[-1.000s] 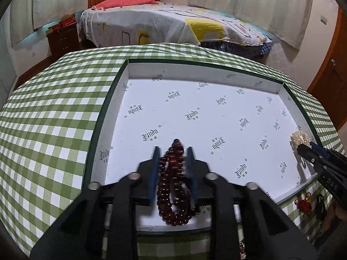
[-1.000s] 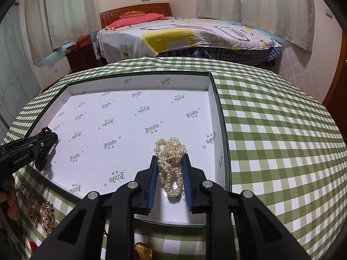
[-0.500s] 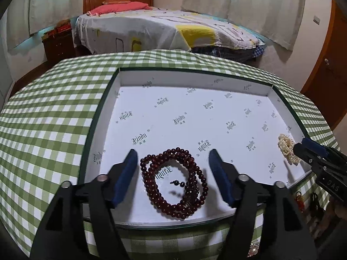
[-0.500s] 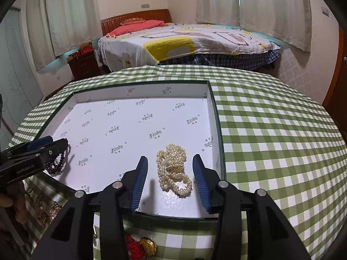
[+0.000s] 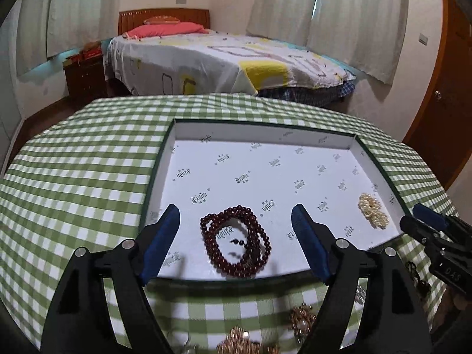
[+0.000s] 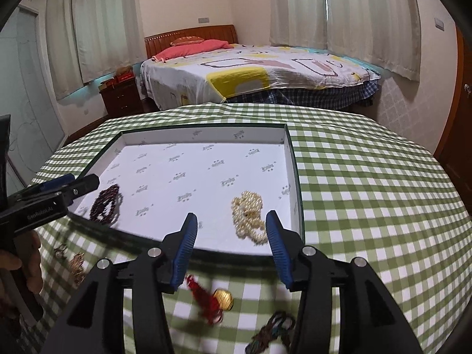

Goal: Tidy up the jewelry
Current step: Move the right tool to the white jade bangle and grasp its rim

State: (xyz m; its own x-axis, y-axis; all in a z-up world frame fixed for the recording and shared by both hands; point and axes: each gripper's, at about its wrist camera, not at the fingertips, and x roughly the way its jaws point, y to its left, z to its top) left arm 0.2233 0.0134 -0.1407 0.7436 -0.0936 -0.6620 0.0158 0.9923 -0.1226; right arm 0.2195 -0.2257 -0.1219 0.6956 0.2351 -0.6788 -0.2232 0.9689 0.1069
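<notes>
Both grippers are spread apart over the near edge of the white-lined box (image 5: 312,140) on the green checked tablecloth (image 5: 73,171). The left gripper (image 5: 236,230) has just been opening its jaws; the dark red bead necklace (image 5: 236,240) lies coiled on the box floor in line between the 2 blue pads (image 5: 163,233), which stand well clear of it on either side. Nothing gripped there. Over on the other side, the right gripper (image 6: 231,237) has likewise been widening its jaws; the pearl necklace (image 6: 249,216) sits heaped on the lining by the box's right wall, close to the right pad but not pinched. In the left view, the pearls rest near the box's right corner. More pieces wait outside the box on the cloth: a red tassel with a gold charm (image 6: 216,299), blurred gold brooches (image 5: 239,343) at the bottom edge.
</notes>
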